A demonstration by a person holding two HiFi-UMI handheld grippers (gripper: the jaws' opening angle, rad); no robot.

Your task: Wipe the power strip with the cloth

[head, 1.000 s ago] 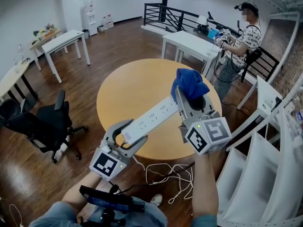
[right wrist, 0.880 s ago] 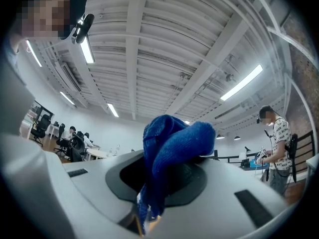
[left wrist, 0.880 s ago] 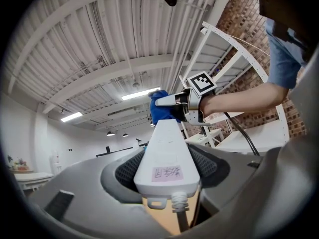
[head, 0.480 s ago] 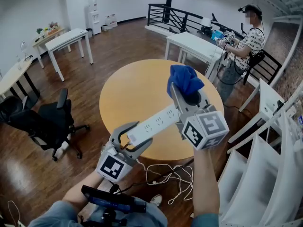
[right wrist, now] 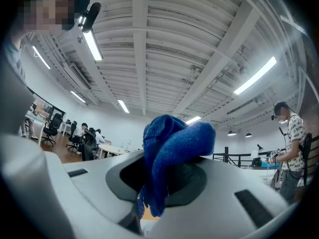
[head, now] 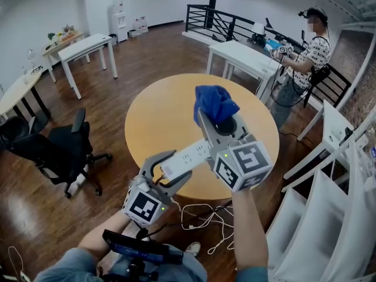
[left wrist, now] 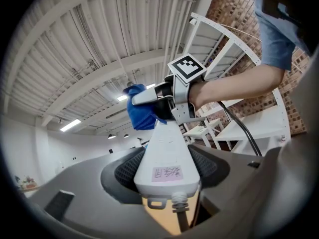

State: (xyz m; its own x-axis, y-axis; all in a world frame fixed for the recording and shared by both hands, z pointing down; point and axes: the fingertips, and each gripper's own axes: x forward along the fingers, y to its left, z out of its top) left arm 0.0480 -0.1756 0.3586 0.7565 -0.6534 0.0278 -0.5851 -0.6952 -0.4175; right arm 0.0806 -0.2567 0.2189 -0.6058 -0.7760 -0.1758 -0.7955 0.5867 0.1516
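At the bottom of the head view, the left gripper (head: 167, 170) is clenched on the cord end of the white power strip (head: 188, 156). The strip slants up to the right, lifted over the near edge of the round wooden worktop (head: 158, 116). Just beyond, at the frame's centre, the right gripper (head: 216, 119) is clamped on the bunched blue cloth (head: 212, 101), which bulges up past its tips. The gripper's body covers the far half of the strip. A white cable (head: 205, 219) lies in loose loops on the wooden floor below the worktop's edge. A black office chair (head: 59, 151) stands at the left. Farther off are white tables (head: 88, 49) and a dark railing (head: 235, 22), and a person (head: 305, 57) stands at the upper right.

The left gripper view adds what the head view hides. Both ribbed pads press the strip's sides. A pink label sits on the strip's near end, and the cord leaves beside a small hanging tab. The cloth meets the strip's far end, in front of a bare forearm with a blue sleeve. Whether the cloth presses on the strip cannot be told.

The right gripper view shows the cloth pinched in the middle, a fold drooping below the pads. Only this view shows seated people at desks, low at the left.
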